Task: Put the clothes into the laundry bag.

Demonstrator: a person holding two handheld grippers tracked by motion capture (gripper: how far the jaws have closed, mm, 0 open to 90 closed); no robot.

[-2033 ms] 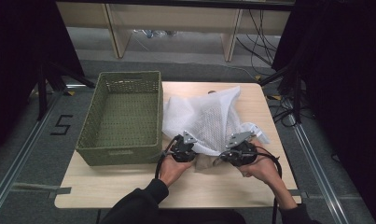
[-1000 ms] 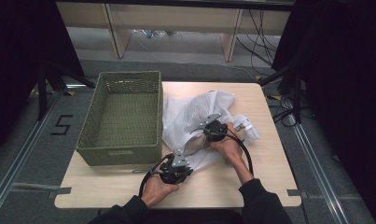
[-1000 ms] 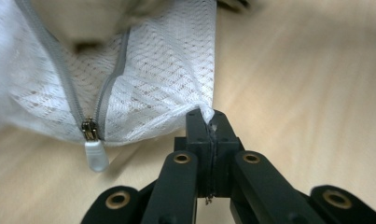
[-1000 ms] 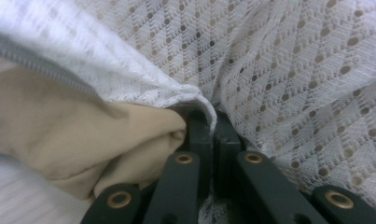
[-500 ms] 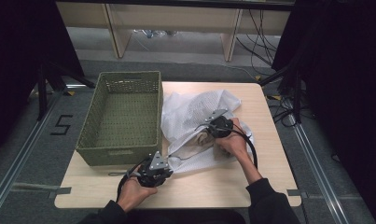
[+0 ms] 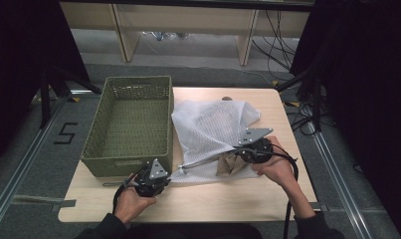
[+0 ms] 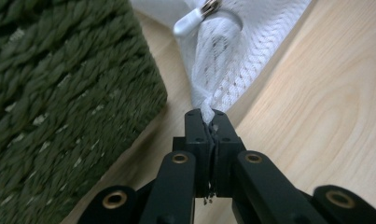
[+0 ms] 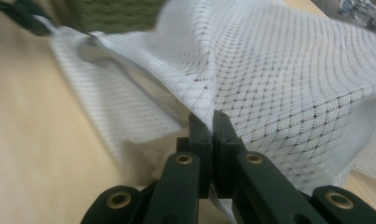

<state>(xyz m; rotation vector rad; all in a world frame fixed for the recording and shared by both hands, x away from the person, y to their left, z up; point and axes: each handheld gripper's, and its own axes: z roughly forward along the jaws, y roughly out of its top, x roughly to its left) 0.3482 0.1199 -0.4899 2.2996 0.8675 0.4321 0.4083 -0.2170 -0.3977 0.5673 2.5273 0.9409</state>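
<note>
On the pale wooden counter (image 6: 297, 149), your white mesh laundry bag (image 6: 213, 132) lay mid-counter beside the green woven basket (image 6: 131, 124). Your left gripper (image 6: 169, 178) pinched its near-edge corner; your right gripper (image 6: 236, 155) clamped a fold.

A green woven rectangular basket (image 6: 128, 127) is sitting on the left part of the light wooden tabletop (image 6: 238, 199), its long side running from near to far. Beyond the far edge, pale wooden shelf legs (image 6: 119, 25) are standing on the grey floor (image 6: 198, 69), and black cables (image 6: 272, 35) are trailing at the right.
</note>
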